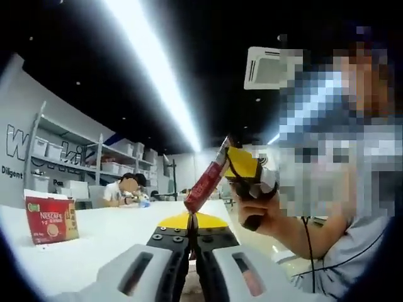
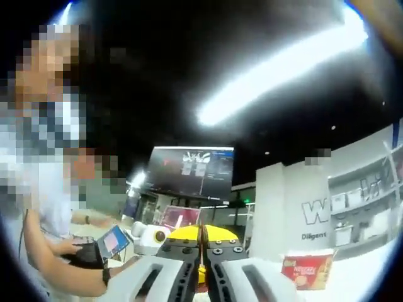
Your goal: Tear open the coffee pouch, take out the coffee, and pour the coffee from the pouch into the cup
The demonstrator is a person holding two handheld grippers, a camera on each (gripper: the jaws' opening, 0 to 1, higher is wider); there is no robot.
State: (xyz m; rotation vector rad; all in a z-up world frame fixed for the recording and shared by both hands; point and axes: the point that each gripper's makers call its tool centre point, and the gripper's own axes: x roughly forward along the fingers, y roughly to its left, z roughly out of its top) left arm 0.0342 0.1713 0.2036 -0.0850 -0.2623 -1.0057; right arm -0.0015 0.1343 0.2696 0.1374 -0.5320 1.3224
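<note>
Left gripper view shows the red coffee pouch (image 1: pixel 206 179) held up in the air over the white desk (image 1: pixel 107 236), tilted, with its low end pinched between the closed yellow-tipped jaws of the left gripper (image 1: pixel 191 220). The pouch's upper end is clamped by the right gripper (image 1: pixel 242 165), which comes in from the right in the person's hand (image 1: pixel 258 211). Right gripper view shows that gripper's own jaws (image 2: pixel 203 234) drawn together; the pouch itself is edge-on there and hard to make out. A red Nescafe box (image 1: pixel 51 219) stands on the desk at far left. I cannot find a cup in either view.

My judgement: the tear is being set up. If the two grips pull unevenly, the pouch may slip free or rip wide, spilling powder onto the desk, since nothing sits underneath to catch it.
</note>
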